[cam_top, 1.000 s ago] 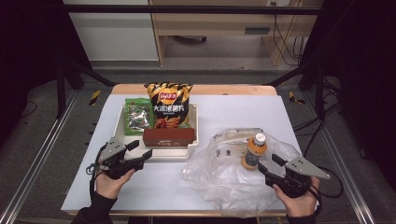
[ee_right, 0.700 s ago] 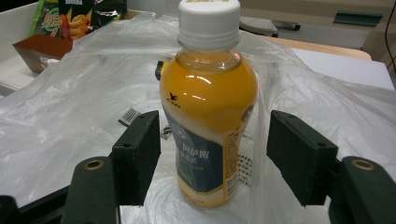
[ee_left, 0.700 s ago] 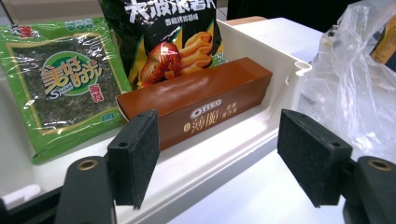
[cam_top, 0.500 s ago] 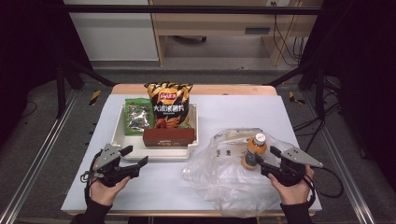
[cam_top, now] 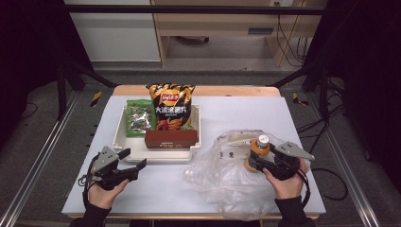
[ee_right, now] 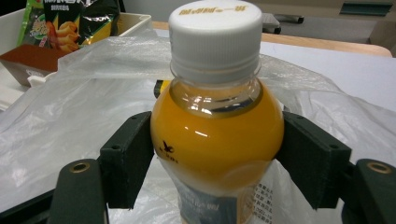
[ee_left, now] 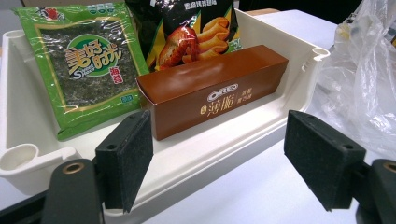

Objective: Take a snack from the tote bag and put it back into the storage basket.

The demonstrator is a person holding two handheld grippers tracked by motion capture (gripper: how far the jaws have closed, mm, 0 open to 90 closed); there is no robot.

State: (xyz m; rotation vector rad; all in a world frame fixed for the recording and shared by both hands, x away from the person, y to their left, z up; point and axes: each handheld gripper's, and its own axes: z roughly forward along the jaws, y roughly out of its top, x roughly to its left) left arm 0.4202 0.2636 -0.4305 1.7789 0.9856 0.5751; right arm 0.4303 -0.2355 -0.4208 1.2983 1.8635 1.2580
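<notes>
Both grippers have drawn back toward the table's near edge, jaws just opening. Left gripper stands open and empty before the white tray. Right gripper, near the right edge, brackets the orange juice bottle, upright on the plastic bag; pads appear to touch.

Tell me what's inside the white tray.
The white tray holds a green seaweed packet, a chips bag and a brown Oreo box. The floor beneath them is covered.
</notes>
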